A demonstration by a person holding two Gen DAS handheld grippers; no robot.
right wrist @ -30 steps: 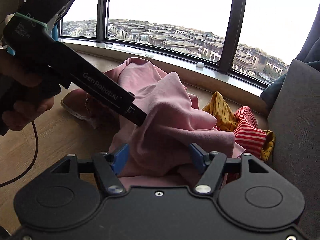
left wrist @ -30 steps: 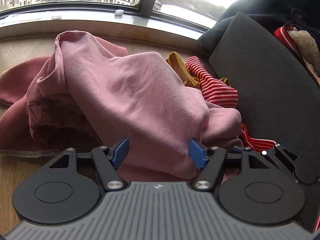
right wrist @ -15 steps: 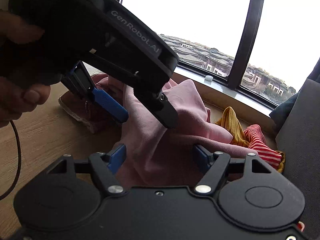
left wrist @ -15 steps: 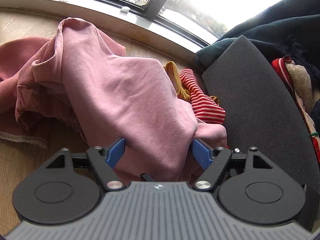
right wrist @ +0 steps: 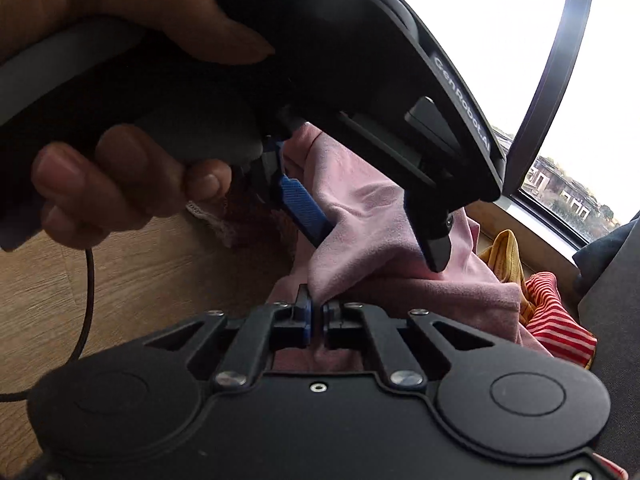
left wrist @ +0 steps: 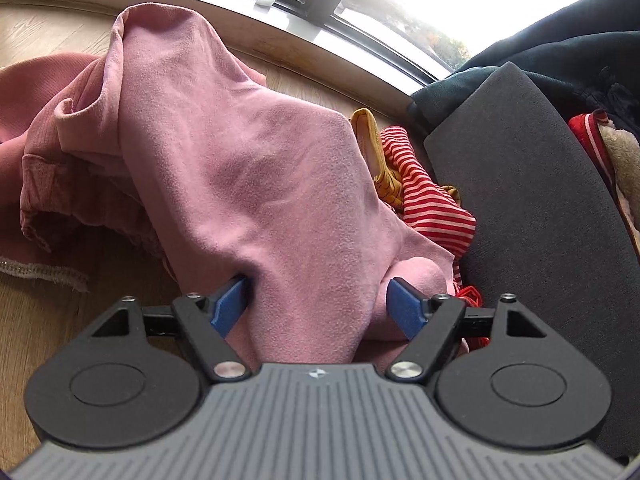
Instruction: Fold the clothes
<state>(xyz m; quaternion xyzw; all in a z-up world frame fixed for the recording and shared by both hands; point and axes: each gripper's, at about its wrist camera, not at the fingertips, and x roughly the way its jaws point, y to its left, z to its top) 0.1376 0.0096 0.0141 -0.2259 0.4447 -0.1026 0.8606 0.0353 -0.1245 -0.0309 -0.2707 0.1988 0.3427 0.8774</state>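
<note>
The pink garment (right wrist: 360,216) hides one of the left gripper's (right wrist: 380,240) fingers.

Both wrist cameras are looking forward and down along their fingers, close over the pink garment (left wrist: 248,184) on the wooden floor (left wrist: 48,312), facing the window (right wrist: 552,80). They are sharing the garment and the striped cloth (right wrist: 556,320).

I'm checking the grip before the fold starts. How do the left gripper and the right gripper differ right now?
The left gripper stands wide open, with the pink top bulging between its blue pads; the right gripper is shut, pinching a fold of that top. The left gripper has a ribbed grey body, the right gripper a smooth black one. Both point at the same pink top on the wooden floor.
</note>
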